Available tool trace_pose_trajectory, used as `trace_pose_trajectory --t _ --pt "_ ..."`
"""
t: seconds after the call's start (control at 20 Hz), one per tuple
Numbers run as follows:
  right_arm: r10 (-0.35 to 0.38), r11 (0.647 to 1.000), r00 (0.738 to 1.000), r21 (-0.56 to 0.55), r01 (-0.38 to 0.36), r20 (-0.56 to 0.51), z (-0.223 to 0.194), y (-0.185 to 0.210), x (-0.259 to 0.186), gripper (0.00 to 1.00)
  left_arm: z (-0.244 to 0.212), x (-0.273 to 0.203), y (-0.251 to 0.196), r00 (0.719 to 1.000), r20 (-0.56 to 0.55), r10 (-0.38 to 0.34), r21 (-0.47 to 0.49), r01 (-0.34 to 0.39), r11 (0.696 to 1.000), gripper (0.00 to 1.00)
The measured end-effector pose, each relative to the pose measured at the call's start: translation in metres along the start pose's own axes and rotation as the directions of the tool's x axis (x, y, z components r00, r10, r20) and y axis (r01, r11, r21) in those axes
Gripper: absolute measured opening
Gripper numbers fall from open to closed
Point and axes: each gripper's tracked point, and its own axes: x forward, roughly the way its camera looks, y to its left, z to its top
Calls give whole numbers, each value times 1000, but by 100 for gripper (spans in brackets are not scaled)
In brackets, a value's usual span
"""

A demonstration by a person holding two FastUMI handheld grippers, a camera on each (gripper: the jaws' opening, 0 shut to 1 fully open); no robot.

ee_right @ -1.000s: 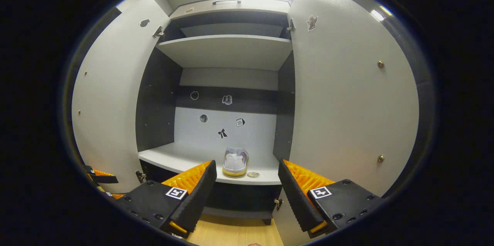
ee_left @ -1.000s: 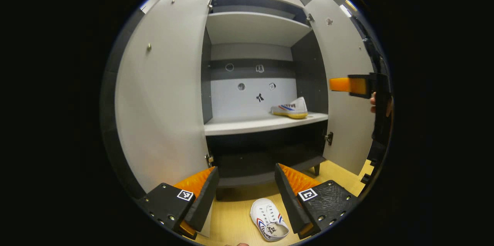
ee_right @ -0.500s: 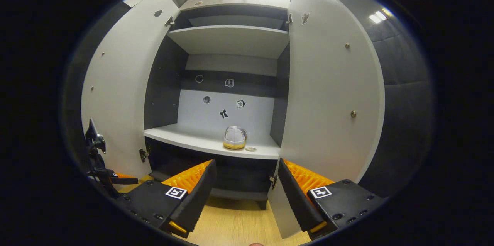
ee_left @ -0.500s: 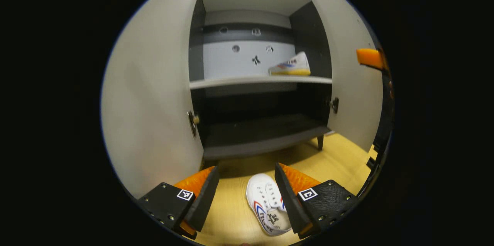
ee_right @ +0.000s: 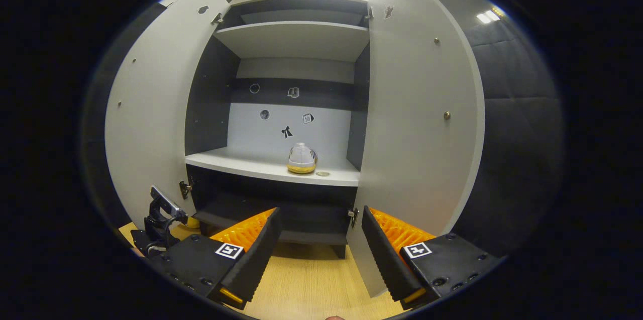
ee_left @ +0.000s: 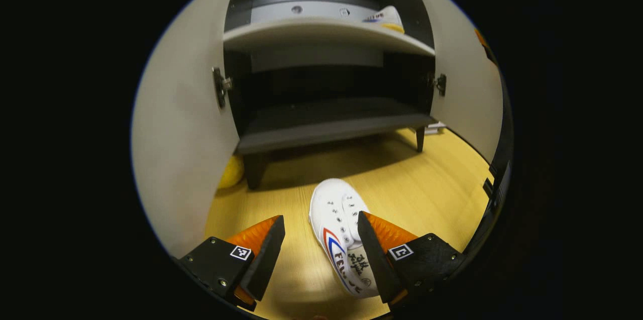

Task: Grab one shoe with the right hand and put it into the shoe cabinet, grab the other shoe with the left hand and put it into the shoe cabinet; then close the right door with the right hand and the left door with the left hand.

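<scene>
One shoe (ee_right: 302,158) is already sitting on the cabinet's middle shelf (ee_right: 271,169); the left tool (ee_left: 317,249), spread wide, is hovering over the second shoe (ee_left: 341,239) on the floor (ee_left: 427,184). Both doors (ee_right: 422,124) are standing open, the right tool (ee_right: 319,254) gaping empty.

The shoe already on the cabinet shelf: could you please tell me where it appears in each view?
Left gripper view: the shelved shoe sits near the top, right of centre, at the shelf's right end.
Right gripper view: it sits near the centre, heel facing the camera, on the same shelf.
Shared landmark: the round sticker on the back panel.
</scene>
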Motion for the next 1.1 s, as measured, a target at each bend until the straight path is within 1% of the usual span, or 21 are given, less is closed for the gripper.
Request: trace_pose_trajectory --t 0.25,0.55,0.7,0.8,0.85,0.9,1.0,1.05,1.1 --pt "-7 1000 1000 -14 7 -26 -10 0 -1 99 -29 16 1 997 -82 1 -13 -2 1000 80" --pt "-14 999 999 -31 12 -42 -15 0 2 100 -42 24 0 990 -140 -21 -26 17 1000 80" --pt "-5 999 999 -32 4 -44 -16 3 4 100 -42 24 1 991 -132 -36 -51 29 998 83" --pt "1 999 999 -34 -3 -47 -16 5 5 100 -44 28 -11 986 -140 -92 -95 79 992 80" --pt "2 999 999 -35 -4 -47 -18 6 4 100 -41 29 -14 984 -142 -104 -112 89 990 70" --pt "4 999 999 -37 -6 -46 -17 6 3 100 -44 27 -15 983 -150 -103 -112 86 990 60" --pt "8 999 999 -35 -10 -44 -17 6 2 100 -43 28 -16 984 -152 -97 -70 87 994 49" --pt "15 999 999 -35 -17 -48 -19 7 2 100 -41 28 -17 985 -150 -83 -53 75 996 49" --pt "15 999 999 -36 -17 -51 -20 6 1 100 -43 28 -17 985 -153 -78 -48 71 996 46"
